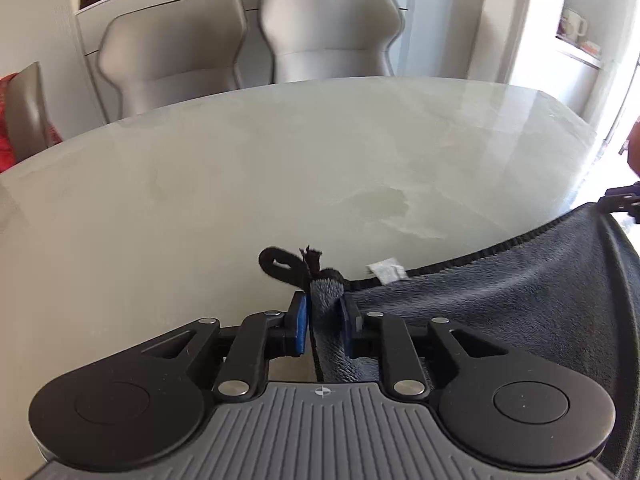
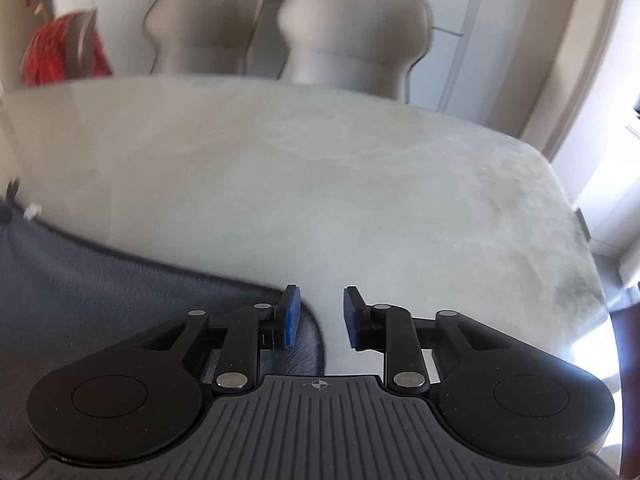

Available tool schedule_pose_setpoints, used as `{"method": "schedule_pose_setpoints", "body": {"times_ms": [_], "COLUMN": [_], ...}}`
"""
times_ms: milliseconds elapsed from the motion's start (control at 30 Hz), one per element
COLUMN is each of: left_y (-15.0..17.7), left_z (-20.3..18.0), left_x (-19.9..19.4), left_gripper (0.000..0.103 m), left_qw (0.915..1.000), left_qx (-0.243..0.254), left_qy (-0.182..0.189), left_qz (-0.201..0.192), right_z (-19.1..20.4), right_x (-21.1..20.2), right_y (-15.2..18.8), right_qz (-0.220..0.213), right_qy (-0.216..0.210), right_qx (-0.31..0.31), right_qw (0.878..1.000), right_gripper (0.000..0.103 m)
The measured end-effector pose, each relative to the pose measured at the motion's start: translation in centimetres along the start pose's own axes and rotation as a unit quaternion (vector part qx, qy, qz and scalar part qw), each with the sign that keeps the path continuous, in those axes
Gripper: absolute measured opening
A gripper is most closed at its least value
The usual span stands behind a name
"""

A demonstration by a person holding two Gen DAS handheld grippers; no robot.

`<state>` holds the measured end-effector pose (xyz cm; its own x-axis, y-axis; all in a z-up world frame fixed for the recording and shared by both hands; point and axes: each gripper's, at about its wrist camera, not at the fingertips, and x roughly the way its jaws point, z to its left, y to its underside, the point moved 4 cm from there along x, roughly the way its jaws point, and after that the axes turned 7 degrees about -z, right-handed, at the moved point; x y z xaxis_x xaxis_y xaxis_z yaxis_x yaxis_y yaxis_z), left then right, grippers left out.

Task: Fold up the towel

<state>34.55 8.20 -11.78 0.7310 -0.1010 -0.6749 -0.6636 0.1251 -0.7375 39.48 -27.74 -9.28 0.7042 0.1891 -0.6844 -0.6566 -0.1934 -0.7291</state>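
Left claw (image 1: pixel 325 317) pinching a corner of the grey towel (image 1: pixel 500 304), which is draped over the pale desk (image 1: pixel 240 184); right claw (image 2: pixel 322 316) parted and empty beside the towel's other corner.

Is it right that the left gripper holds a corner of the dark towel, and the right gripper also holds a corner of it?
Not quite. The left gripper does pinch a corner of the towel, but the right gripper holds nothing: the right wrist view shows its jaws apart with only the table between them, the towel just beside its left finger.
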Motion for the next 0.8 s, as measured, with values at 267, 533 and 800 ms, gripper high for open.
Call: {"method": "schedule_pose_setpoints", "body": {"times_ms": [267, 533, 800], "left_y": [-2.9, 0.6, 0.0], "left_z": [-2.0, -6.9, -4.8], "left_x": [-2.6, -0.3, 1.8], "left_gripper": [0.043, 0.043, 0.041], "left_qw": [0.9961, 0.9924, 0.9957], "left_qx": [0.014, 0.03, 0.039], "left_qy": [0.021, 0.119, 0.083], "left_qz": [-0.084, -0.009, -0.014], "right_z": [3.9, 6.9, 4.9], "right_x": [0.6, 0.9, 2.9], "right_y": [-0.1, 1.1, 0.5], "right_qz": [0.016, 0.031, 0.003], "right_qy": [-0.073, -0.119, -0.102], "right_qx": [-0.045, -0.082, -0.052], "right_qw": [0.996, 0.989, 0.993], "right_gripper": [0.035, 0.035, 0.035]}}
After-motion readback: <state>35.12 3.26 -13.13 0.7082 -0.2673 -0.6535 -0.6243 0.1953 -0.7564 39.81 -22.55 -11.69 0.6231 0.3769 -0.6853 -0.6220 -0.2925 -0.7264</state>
